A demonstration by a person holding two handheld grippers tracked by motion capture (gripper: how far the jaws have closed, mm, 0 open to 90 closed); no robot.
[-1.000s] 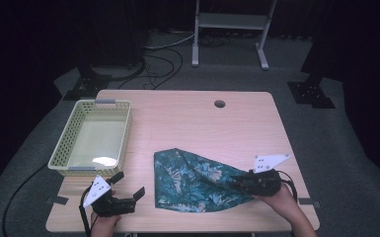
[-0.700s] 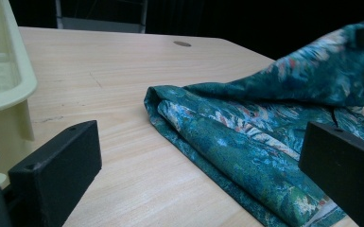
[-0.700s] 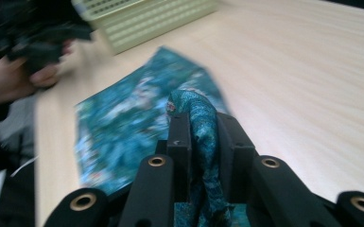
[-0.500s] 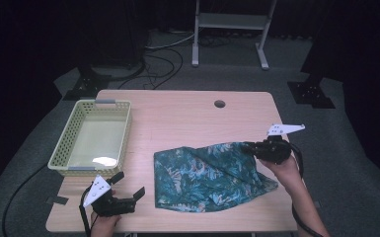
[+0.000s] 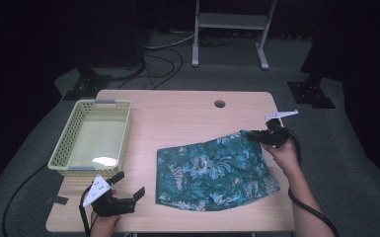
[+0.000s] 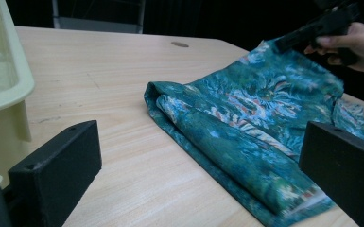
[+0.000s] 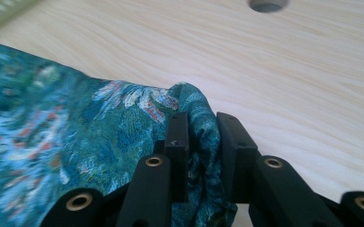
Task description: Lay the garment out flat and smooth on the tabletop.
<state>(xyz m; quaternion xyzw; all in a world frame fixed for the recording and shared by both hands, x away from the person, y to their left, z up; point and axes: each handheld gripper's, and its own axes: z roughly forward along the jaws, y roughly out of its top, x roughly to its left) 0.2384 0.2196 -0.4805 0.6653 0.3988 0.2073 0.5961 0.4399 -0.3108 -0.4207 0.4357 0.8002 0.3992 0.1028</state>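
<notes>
A teal floral cloth [image 5: 212, 170] lies spread on the right half of the wooden table [image 5: 177, 113]. My right gripper [image 5: 254, 136] is shut on the cloth's far right corner and holds it slightly raised; in the right gripper view the fabric [image 7: 198, 123] is pinched between the two black jaws. My left gripper [image 5: 128, 185] rests open near the table's front left edge, a short way left of the cloth, nothing between its jaws. In the left gripper view the cloth [image 6: 246, 123] lies ahead, with the other hand and its gripper [image 6: 312, 30] at its far corner.
A pale yellow plastic basket [image 5: 64, 153] stands empty at the table's left side, just beyond my left gripper. A round cable hole [image 5: 219, 104] sits near the table's far edge. A metal stand [image 5: 227, 29] and cables lie on the dark floor behind.
My right gripper has carried the cloth's corner from the front right toward the far right, unfolding the cloth wider. The left gripper has stayed put.
</notes>
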